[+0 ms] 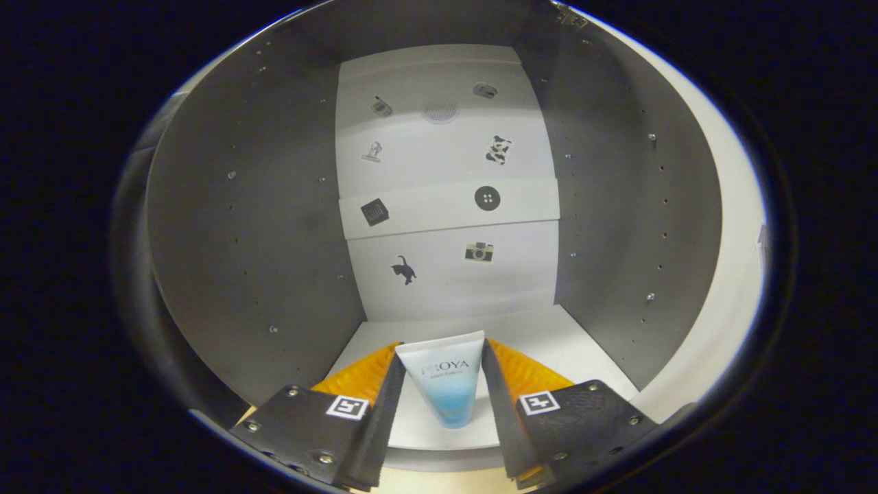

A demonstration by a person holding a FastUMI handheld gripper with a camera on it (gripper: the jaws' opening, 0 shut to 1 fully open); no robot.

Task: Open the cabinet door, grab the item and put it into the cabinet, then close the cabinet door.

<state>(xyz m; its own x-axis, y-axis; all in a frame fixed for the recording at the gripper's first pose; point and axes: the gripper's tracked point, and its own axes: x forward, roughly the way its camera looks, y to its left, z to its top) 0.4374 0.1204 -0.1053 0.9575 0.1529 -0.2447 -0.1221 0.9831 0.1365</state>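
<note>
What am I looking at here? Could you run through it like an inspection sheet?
Surface: white cabinet floor, bare apart from the tube.
Job's things: white-and-blue plastic tube, held between the fingers, inside the open grey-walled cabinet.
Clutter: nothing seen.
Grippers: hand-held gripper, both fingers pressed on the tube's sides.
Cables: nothing seen.
Surroundings: white back panel with small picture stickers; rows of holes in the side walls.
</note>
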